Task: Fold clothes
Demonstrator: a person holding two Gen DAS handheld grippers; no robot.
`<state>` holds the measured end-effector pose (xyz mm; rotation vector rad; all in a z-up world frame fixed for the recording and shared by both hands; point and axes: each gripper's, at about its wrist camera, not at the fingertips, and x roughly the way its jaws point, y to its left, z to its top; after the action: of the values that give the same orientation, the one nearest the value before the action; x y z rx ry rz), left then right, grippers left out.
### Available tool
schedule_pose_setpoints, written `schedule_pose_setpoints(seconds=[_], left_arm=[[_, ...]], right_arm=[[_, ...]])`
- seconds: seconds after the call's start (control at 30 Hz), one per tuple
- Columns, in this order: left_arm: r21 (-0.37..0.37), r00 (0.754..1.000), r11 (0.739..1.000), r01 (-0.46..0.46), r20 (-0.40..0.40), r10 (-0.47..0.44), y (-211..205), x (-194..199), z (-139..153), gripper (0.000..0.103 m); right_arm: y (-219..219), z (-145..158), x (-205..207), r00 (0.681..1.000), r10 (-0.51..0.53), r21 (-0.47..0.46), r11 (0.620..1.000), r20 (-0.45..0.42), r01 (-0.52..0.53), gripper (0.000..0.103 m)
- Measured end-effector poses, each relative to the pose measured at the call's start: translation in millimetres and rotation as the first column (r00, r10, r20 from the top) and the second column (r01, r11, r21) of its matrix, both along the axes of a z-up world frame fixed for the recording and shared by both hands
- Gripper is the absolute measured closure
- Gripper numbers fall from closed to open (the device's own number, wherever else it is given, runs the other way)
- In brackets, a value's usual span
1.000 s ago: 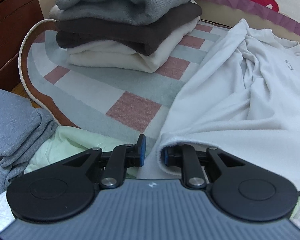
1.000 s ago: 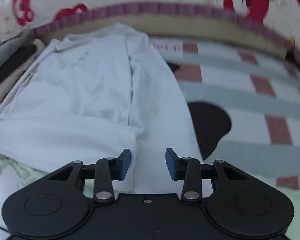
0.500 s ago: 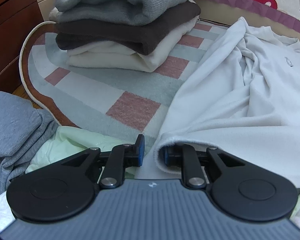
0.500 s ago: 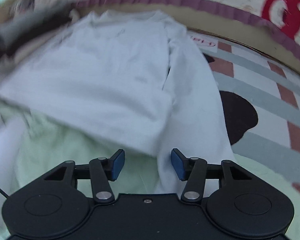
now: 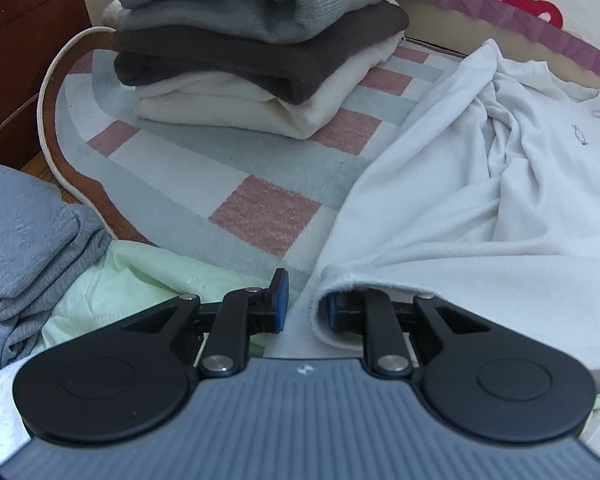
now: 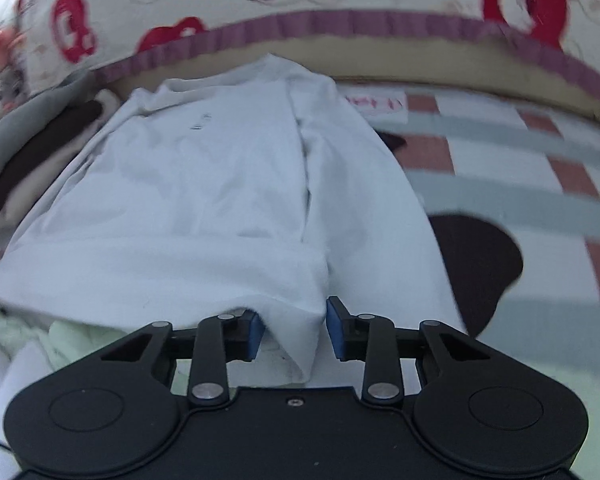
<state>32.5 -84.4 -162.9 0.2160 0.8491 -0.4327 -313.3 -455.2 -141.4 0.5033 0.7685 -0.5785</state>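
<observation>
Both grippers, left (image 5: 303, 300) and right (image 6: 292, 328), sit parted astride the white shirt's (image 6: 204, 200) hem, nothing pinched. Soft, light, floppy cloth; the hem corners look the best hold.

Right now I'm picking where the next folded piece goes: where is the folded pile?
In the left wrist view, the folded pile sits upper left on the checked rug, left of the white shirt.

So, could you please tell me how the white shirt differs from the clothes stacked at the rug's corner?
The white shirt lies spread out and wrinkled; the stack is folded. The shirt is one garment in one colour; the stack has a grey piece over a dark brown one over a cream one. The shirt's hem sits between the fingers of both the left gripper and the right gripper; nothing touches the stack. Both rest on the checked rug.
</observation>
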Motion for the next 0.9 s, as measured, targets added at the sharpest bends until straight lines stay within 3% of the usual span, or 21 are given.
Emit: schedule_pose_setpoints(seconds=[0.03,0.1,0.13,0.17,0.2,0.23,0.3,0.37,0.47,0.57,0.63,0.7,0.77,0.83,0.9], left_arm=[[-0.009,1.000,1.000,-0.004,-0.001,0.004,0.5,0.6,-0.2,0.083],[-0.026,1.000,1.000,-0.009,-0.003,0.009,1.4,2.0,-0.4,0.079],[-0.036,1.000,0.999,-0.005,-0.007,0.005,1.3,3.1,0.2,0.079],[-0.046,1.000,0.999,-0.001,-0.011,0.001,1.1,4.2,0.7,0.081],[-0.060,1.000,0.998,0.004,-0.020,-0.005,1.2,5.5,2.1,0.088],[-0.093,0.999,0.996,0.013,-0.047,-0.017,2.3,7.2,6.6,0.101],[-0.175,0.998,0.984,0.019,-0.063,-0.030,8.1,7.9,24.1,0.101],[-0.247,0.999,0.968,0.041,-0.015,-0.047,15.9,3.7,53.8,0.101],[-0.382,0.994,0.918,0.103,0.078,-0.079,34.8,-13.0,109.5,0.101],[-0.465,0.965,0.868,0.177,0.254,-0.060,62.4,-48.3,162.1,0.101],[-0.443,0.941,0.876,0.191,0.335,-0.035,73.2,-71.4,174.3,0.101],[-0.434,0.965,0.888,0.151,0.261,-0.037,77.9,-77.0,160.9,0.100],[-0.379,0.994,0.921,0.085,0.098,-0.051,75.7,-70.6,125.7,0.099],[-0.265,0.997,0.964,0.020,-0.062,-0.038,68.9,-61.5,84.4,0.100],[-0.181,0.994,0.983,-0.009,-0.105,-0.010,64.4,-58.9,66.1,0.100]], right_arm=[[-0.8,-4.4,1.0,1.000,-0.028,0.008,1.000,-0.008,0.028,0.050],[-6.5,-12.4,6.3,0.998,-0.061,0.015,0.998,-0.002,0.061,0.047],[-10.7,-15.2,9.2,0.997,-0.073,0.028,0.997,0.016,0.072,0.052],[-14.8,-11.2,10.6,0.995,-0.086,0.036,0.996,0.040,0.085,0.083],[-18.8,-4.8,11.6,0.993,-0.101,0.042,0.994,0.067,0.098,0.094],[-22.8,1.6,12.6,0.989,-0.115,0.048,0.993,0.093,0.111,0.095],[-27.2,21.7,12.6,0.982,-0.129,0.033,0.992,0.142,0.125,0.098],[-23.3,57.6,7.3,0.977,-0.112,-0.041,0.992,0.183,0.121,0.099],[-7.7,129.9,-16.0,0.958,-0.090,-0.170,0.976,0.271,0.139,0.100],[-1.5,118.9,-35.2,0.966,-0.125,-0.128,0.979,0.225,0.156,0.100],[2.0,106.2,-47.7,0.972,-0.150,-0.089,0.982,0.183,0.168,0.100],[5.5,93.6,-60.2,0.975,-0.173,-0.050,0.982,0.141,0.182,0.100],[9.0,80.9,-72.7,0.976,-0.195,-0.012,0.980,0.097,0.197,0.101],[12.5,68.2,-85.2,0.975,-0.214,0.025,0.977,0.052,0.213,0.101],[16.0,55.6,-97.7,0.973,-0.232,0.062,0.971,0.007,0.231,0.101]])
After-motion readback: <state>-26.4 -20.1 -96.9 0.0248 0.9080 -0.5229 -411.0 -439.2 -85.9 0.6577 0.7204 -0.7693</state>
